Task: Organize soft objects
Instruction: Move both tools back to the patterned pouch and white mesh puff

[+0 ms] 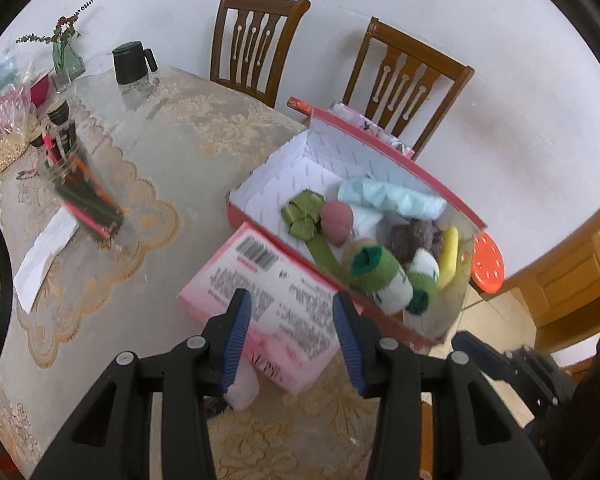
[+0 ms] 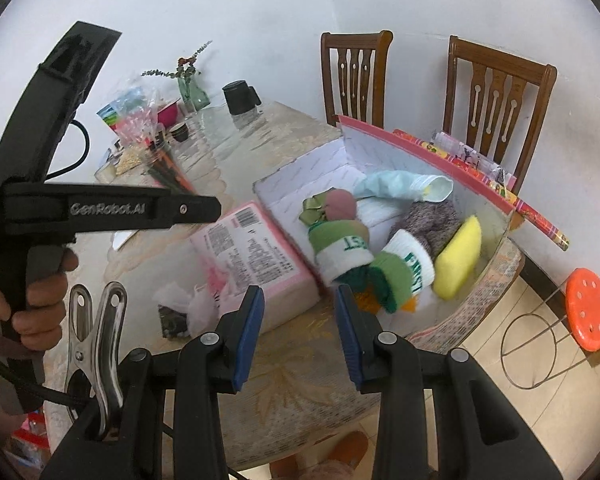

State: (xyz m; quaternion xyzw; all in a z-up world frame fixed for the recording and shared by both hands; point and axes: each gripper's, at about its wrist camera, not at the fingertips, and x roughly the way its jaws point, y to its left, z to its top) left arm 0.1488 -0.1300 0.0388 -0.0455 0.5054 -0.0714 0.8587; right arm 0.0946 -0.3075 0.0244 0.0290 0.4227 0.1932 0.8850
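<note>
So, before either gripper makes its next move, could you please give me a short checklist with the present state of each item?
1. Left gripper empty, jaws apart: ok.
2. Right gripper empty, jaws apart: ok.
3. Red box open on top and reachable: ok.
4. Soft items already in the box, namely the yellow sponge, green-and-white socks, light blue cloth and grey knit: ok.
5. Pink tissue pack outside the box, lying against its near side: not ok if it belongs inside.
6. Any other soft item left on the table: cannot tell.
</note>
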